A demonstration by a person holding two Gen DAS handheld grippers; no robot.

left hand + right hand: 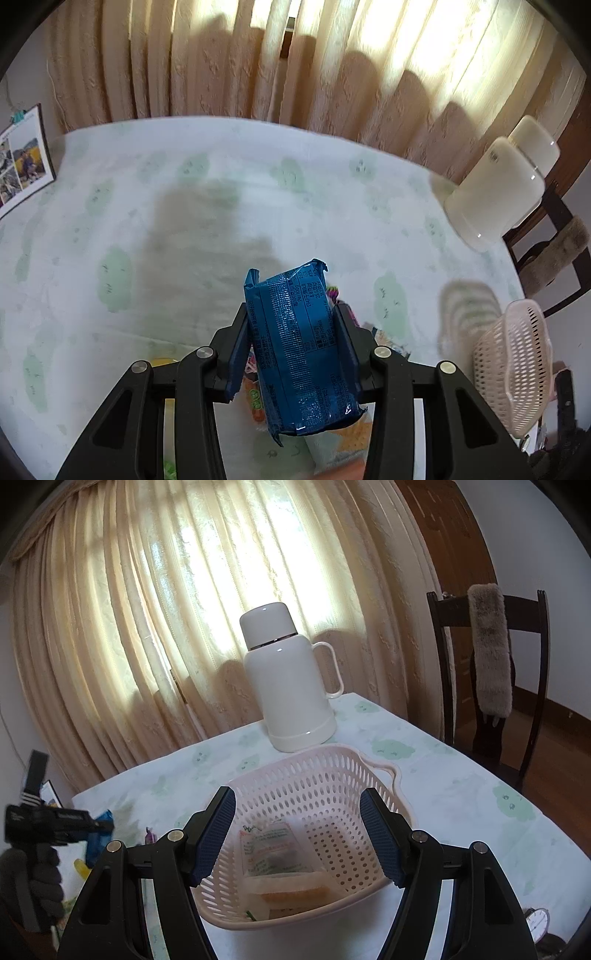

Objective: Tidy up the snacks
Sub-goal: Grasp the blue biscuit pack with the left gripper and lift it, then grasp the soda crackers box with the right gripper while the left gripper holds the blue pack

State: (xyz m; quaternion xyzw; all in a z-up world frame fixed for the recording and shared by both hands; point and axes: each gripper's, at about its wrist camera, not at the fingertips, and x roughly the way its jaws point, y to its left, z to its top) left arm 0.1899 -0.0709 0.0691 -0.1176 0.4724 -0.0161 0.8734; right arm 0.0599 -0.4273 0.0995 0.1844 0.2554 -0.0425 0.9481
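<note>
My left gripper (291,332) is shut on a blue snack packet (299,350) and holds it above the table, over a pile of colourful snack packets (255,398). The pink perforated basket (513,369) is at the right edge of the left wrist view. In the right wrist view my right gripper (299,834) is open and empty just above the near side of the basket (332,775). Inside the basket lie a white printed packet (273,845) and an orange-filled packet (291,890). The left gripper with the blue packet (98,834) shows at the far left.
A white thermos jug (291,679) stands behind the basket, also in the left wrist view (498,188). A photo calendar (22,166) stands at the table's far left. A dark wooden chair (491,672) is at the right. A wristwatch (537,923) lies at the near right corner. Curtains hang behind.
</note>
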